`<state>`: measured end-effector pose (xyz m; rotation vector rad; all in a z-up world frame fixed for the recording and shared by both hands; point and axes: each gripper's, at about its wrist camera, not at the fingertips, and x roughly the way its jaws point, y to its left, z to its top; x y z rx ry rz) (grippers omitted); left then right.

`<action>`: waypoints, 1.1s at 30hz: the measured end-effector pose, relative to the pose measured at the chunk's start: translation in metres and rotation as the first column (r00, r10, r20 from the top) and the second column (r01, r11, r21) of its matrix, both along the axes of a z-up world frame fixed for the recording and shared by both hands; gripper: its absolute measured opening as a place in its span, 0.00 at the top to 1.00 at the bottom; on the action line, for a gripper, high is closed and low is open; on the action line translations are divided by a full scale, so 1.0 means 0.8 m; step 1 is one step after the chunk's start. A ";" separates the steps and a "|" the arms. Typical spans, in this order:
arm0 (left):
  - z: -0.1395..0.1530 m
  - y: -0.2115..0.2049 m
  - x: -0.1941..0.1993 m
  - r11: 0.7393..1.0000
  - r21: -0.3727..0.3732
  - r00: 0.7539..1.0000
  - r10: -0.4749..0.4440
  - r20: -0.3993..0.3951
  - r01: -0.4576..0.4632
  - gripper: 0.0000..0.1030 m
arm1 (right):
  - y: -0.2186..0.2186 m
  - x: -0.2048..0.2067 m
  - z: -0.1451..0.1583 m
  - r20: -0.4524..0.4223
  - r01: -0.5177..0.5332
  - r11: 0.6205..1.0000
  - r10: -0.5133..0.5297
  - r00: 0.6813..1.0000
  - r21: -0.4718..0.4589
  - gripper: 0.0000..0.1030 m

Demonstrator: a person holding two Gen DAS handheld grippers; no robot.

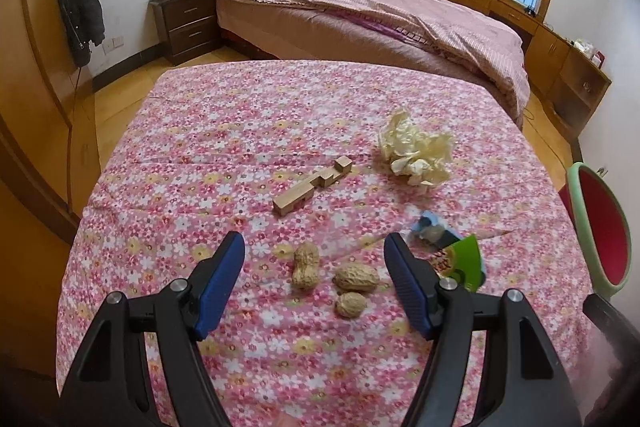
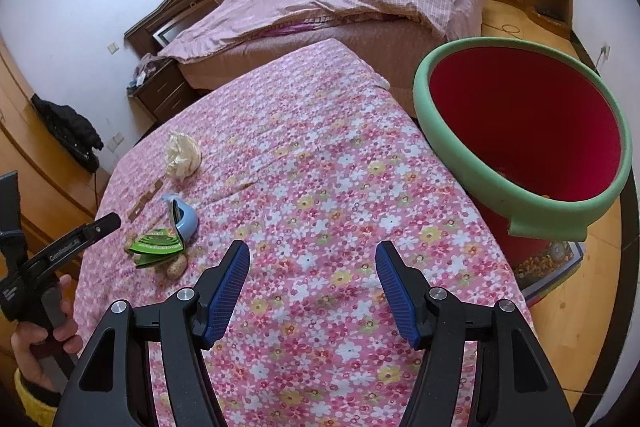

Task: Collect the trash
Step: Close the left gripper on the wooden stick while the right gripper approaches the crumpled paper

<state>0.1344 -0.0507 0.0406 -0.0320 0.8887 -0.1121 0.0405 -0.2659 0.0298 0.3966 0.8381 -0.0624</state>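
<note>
Pretty much nothing looked collected yet: three peanuts (image 1: 306,271), crumpled tissue (image 1: 416,147) and wrappers (image 1: 460,255) were left on the flowered tablecloth (image 1: 240,131), both left gripper (image 1: 314,247) and right gripper (image 2: 312,255) were held wide open and empty, bin (image 2: 520,203) beside the table.

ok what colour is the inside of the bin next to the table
Red inside, with a pale green rim; the bin shows best in the right wrist view.
</note>
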 end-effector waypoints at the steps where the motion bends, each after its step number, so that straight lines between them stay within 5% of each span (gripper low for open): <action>1: -0.001 0.000 0.004 1.000 0.007 1.000 0.001 0.002 -0.001 0.30 | 0.000 0.001 -0.001 -0.003 -0.001 1.000 0.001 1.000 -0.001 0.35; 16: -0.041 0.002 0.077 0.996 0.071 0.997 -0.046 -0.068 0.051 0.31 | 0.017 0.021 -0.012 -0.042 -0.016 0.999 0.015 0.999 -0.032 0.35; 30: -0.049 -0.001 0.109 0.994 0.014 0.992 -0.112 -0.064 0.113 0.72 | 0.048 0.051 -0.011 -0.070 -0.060 0.995 0.055 0.996 -0.077 0.35; 33: -0.049 0.006 0.111 0.994 -0.021 0.992 -0.111 -0.060 0.110 0.73 | 0.058 0.058 -0.010 -0.077 -0.077 0.994 0.070 0.995 -0.084 0.35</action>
